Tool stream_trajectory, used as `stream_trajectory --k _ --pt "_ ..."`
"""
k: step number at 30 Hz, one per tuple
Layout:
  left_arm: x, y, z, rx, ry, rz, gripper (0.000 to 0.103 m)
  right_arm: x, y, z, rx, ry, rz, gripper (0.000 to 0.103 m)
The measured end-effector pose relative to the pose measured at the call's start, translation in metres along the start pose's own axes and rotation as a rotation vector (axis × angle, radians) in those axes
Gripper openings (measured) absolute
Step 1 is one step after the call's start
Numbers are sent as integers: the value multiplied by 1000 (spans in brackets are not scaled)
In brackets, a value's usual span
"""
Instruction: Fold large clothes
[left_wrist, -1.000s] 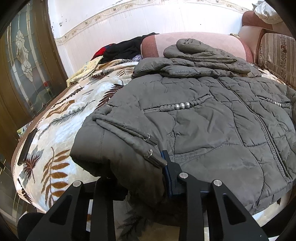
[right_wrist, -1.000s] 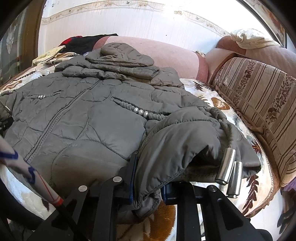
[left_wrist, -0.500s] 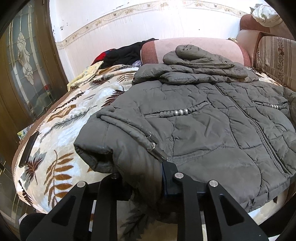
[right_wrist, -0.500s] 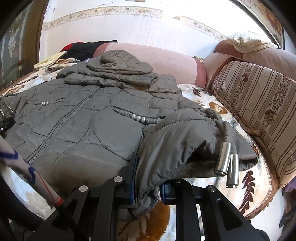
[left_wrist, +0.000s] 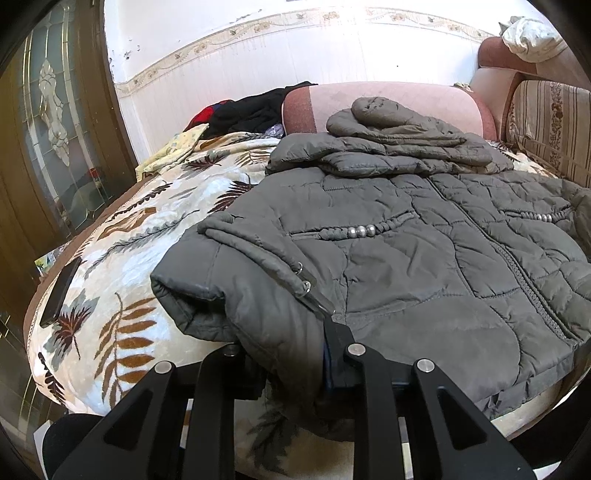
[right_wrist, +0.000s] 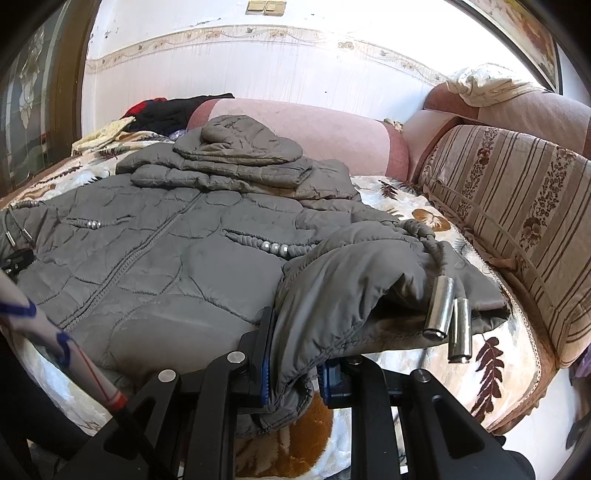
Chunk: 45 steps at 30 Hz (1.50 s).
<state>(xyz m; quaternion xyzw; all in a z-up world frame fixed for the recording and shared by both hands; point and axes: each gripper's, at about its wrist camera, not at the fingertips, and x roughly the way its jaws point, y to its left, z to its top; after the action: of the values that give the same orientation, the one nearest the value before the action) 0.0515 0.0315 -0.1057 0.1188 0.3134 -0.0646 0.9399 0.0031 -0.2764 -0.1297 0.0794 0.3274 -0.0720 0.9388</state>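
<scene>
Puffy quilted grey jacket (left_wrist: 424, 266), beaded trim

1 grey quilted jacket (left_wrist: 424, 266) lies on 1 leaf-print blanket (left_wrist: 122, 258). 2 metal cord ends (right_wrist: 448, 317) hang together. 1 dark phone (left_wrist: 61, 291) lies apart.

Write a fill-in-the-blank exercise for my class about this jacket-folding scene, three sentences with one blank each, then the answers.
1. The quilted jacket spread on the leaf-print blanket is ____ in colour.
2. The right claw is shut on the jacket's ____ corner.
3. The two metal cord ends hanging beside the right claw are ____ in shape.

Answers: grey; bottom; cylindrical
</scene>
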Motion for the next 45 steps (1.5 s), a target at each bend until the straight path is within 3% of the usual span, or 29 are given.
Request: stream_trajectory --k 35,45 --pt "-5 3 -2 -15 2 -10 22 5 -3 -4 22 47 26 20" --pt "-1 1 -4 -16 15 -1 22 8 16 -10 -88 53 -47 20"
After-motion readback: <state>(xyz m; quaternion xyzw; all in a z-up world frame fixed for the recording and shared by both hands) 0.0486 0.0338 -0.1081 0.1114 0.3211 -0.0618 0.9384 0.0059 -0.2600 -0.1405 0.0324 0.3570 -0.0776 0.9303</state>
